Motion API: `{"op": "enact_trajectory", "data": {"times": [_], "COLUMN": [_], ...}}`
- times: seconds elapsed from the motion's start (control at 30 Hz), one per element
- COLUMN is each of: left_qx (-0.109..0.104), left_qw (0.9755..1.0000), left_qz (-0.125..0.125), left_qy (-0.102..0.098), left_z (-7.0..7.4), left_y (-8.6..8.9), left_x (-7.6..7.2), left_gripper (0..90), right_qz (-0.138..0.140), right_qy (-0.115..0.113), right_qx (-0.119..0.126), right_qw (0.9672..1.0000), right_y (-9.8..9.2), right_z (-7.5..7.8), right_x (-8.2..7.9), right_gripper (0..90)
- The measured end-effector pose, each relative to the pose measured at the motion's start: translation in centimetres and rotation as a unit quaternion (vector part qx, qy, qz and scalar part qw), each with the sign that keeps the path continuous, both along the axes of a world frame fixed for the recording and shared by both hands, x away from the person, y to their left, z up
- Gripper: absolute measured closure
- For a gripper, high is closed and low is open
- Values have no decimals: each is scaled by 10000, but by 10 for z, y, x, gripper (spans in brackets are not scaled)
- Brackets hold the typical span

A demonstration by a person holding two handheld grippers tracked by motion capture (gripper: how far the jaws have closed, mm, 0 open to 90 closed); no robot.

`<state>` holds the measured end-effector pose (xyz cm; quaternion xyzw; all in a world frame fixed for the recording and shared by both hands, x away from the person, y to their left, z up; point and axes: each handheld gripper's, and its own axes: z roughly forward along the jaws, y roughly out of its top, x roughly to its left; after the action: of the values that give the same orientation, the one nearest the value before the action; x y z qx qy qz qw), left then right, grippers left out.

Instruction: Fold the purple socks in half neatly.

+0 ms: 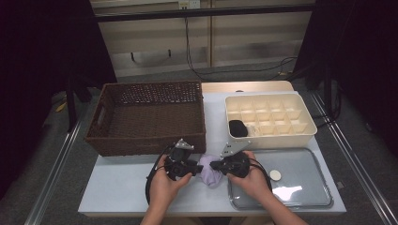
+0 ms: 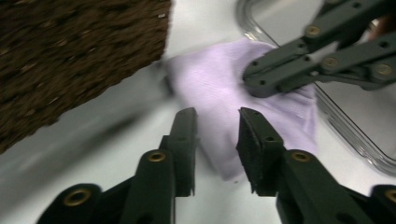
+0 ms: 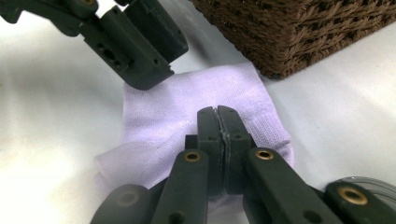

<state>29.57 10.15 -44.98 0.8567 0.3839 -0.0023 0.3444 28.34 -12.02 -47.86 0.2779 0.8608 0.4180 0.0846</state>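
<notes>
A lavender sock [image 1: 211, 172] lies crumpled on the white table [image 1: 117, 187], just in front of the wicker basket's right corner. My right gripper [image 1: 214, 165] comes in from the right, its jaws closed together on the sock's fabric [image 3: 159, 112]; the right gripper view shows my right gripper [image 3: 217, 112] pinching it near the ribbed cuff. My left gripper [image 1: 198, 165] faces it from the left with its jaws parted. In the left gripper view my left gripper [image 2: 217, 114] is open at the sock's [image 2: 219, 79] near edge, gripping nothing, opposite the right gripper [image 2: 252, 81].
A brown wicker basket [image 1: 145, 145] stands at the back left. A cream compartment box [image 1: 272, 138] at the back right holds a black item [image 1: 238, 127]. A clear tray [image 1: 300, 164] with a small white disc [image 1: 275, 175] lies at the front right.
</notes>
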Motion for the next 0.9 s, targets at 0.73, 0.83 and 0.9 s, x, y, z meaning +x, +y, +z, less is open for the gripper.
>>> {"op": "enact_trajectory", "data": {"times": [0.73, 0.83, 0.9], "left_qx": [-65, 111, 263], "left_qw": [9988, 9988, 9987], "left_qz": [-64, -101, -119], "left_qy": [474, 463, 424], "left_z": [20, 25, 22], "left_y": [4, 4, 0], "left_x": [0, -1, -2], "left_gripper": [848, 845, 844], "right_qz": [176, 282, 333], "right_qy": [81, 43, 36], "right_qx": [66, -21, -136], "right_qw": [9998, 9996, 9993], "right_y": [15, 27, 34], "right_z": [4, 6, 4], "right_x": [0, 1, 1], "right_gripper": [894, 891, 889]}}
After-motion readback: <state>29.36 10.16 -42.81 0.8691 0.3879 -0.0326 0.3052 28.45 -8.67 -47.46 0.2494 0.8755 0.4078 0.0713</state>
